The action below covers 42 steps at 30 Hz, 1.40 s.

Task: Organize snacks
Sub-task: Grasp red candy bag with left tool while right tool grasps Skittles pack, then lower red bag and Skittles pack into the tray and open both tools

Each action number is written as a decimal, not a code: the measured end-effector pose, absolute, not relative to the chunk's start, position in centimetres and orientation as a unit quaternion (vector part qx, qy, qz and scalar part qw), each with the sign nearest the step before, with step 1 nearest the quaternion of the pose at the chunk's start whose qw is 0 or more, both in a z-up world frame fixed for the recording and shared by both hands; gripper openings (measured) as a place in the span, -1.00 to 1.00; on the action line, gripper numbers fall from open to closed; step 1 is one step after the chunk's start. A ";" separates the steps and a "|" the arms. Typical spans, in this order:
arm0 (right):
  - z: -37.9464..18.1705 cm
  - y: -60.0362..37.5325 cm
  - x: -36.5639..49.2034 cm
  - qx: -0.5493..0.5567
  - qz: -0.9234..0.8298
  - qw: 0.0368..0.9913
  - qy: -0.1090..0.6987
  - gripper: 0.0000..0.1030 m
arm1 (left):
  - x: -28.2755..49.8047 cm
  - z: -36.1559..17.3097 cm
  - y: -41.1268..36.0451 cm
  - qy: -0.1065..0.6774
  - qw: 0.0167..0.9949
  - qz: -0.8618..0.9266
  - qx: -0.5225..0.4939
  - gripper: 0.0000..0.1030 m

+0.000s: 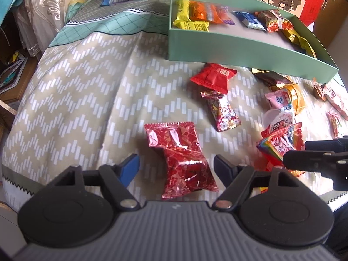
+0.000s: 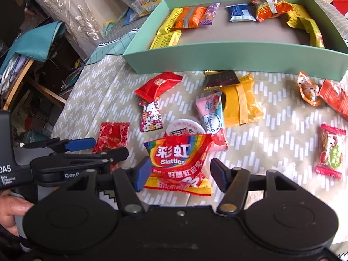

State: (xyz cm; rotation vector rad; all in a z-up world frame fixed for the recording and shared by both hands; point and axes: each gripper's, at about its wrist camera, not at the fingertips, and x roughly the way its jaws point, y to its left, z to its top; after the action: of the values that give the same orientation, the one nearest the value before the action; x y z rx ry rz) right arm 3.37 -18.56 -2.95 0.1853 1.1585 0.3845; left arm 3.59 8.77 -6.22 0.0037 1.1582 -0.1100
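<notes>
The left gripper point(image 1: 176, 166) straddles a crinkled red foil snack packet point(image 1: 181, 158) lying on the beige zigzag-patterned cloth point(image 1: 76, 91); its blue pads stand clear of the wrapper on both sides, gripping nothing. To the right, the right gripper point(image 2: 179, 174) brackets a rainbow-striped Skittles bag point(image 2: 178, 163) on the same cloth, left pad at the bag's edge, right pad apart, jaws released. Beyond lies the shallow mint-green cardboard box point(image 2: 239, 62) holding several wrapped snacks.
</notes>
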 end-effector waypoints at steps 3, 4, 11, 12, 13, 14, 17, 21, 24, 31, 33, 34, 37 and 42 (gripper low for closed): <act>-3.4 -17.5 3.4 0.076 0.185 0.813 0.546 0.22 | 3.4 -6.3 9.1 0.541 0.840 -0.050 0.001 0.25; -3.5 -17.2 3.4 0.071 0.187 0.813 0.547 0.26 | 3.3 -6.3 9.2 0.540 0.840 -0.049 0.001 0.25; -4.8 -15.7 3.0 0.029 0.193 0.815 0.546 0.26 | 3.0 -6.5 8.7 0.526 0.849 -0.046 0.027 0.05; -4.7 -15.6 2.8 0.022 0.193 0.818 0.542 0.21 | 2.8 -6.4 8.7 0.518 0.854 -0.048 0.027 -0.17; -4.7 -15.7 2.8 0.019 0.193 0.819 0.539 0.19 | 2.8 -6.2 8.7 0.514 0.856 -0.048 0.027 -0.22; -4.5 -15.8 2.8 0.020 0.193 0.820 0.538 0.14 | 2.7 -6.1 8.6 0.512 0.857 -0.046 0.028 -0.23; -4.2 -16.2 3.1 0.025 0.199 0.818 0.539 0.09 | 2.7 -5.9 8.8 0.510 0.859 -0.048 0.029 -0.24; -3.4 -16.9 3.2 0.030 0.207 0.819 0.534 0.09 | 2.8 -4.9 9.5 0.508 0.860 -0.056 0.016 -0.24; -2.2 -17.4 3.3 0.036 0.214 0.826 0.521 0.09 | 3.0 -3.7 9.7 0.500 0.864 -0.059 0.010 -0.24; 1.2 -19.0 4.6 0.062 0.216 0.848 0.480 0.09 | 4.9 -0.7 9.2 0.476 0.876 -0.077 -0.007 -0.24; 2.2 -19.8 5.7 0.072 0.210 0.855 0.469 0.09 | 6.0 0.2 8.7 0.467 0.880 -0.082 -0.011 -0.24; 2.6 -20.1 6.3 0.077 0.206 0.858 0.465 0.09 | 6.5 0.6 8.5 0.463 0.882 -0.084 -0.011 -0.24; 3.5 -21.2 8.6 0.091 0.192 0.866 0.454 0.09 | 8.8 1.8 7.4 0.444 0.892 -0.088 -0.010 -0.24; 3.8 -22.8 14.0 0.119 0.162 0.865 0.460 0.09 | 13.8 2.5 5.0 0.431 0.896 -0.106 -0.018 -0.24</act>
State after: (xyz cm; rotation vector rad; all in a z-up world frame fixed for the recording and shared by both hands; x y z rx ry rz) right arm 14.04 -22.76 3.77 0.2502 0.9641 0.3396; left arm 13.80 4.99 2.53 -0.0375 0.8924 -0.2206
